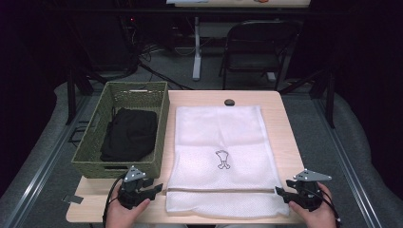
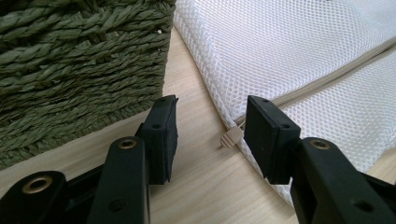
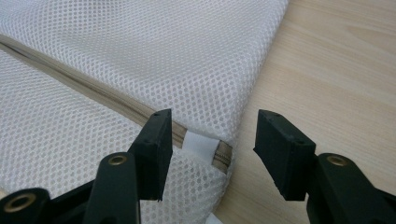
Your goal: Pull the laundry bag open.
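Note:
A white mesh laundry bag (image 1: pixel 216 137) lies flat on the wooden table (image 1: pixel 281 118), with a beige zipper (image 1: pixel 221 191) running across its near end. My left gripper (image 1: pixel 159 189) sits at the bag's near left corner. In the left gripper view its jaws (image 2: pixel 211 106) stand open, and the beige zipper pull (image 2: pixel 231 137) lies between them, untouched. My right gripper (image 1: pixel 280 192) rests at the near right corner. Its jaws (image 3: pixel 214 119) are open around the zipper's end (image 3: pixel 223 157) and a white tab (image 3: pixel 200 144), pressing on neither.
A green woven basket (image 1: pixel 119 90) stands left of the bag and holds a folded black garment (image 1: pixel 129 134); its wall (image 2: pixel 79 60) is close to my left jaw. A small dark object (image 1: pixel 229 101) lies at the table's far edge. A folding chair (image 1: pixel 256 42) stands beyond.

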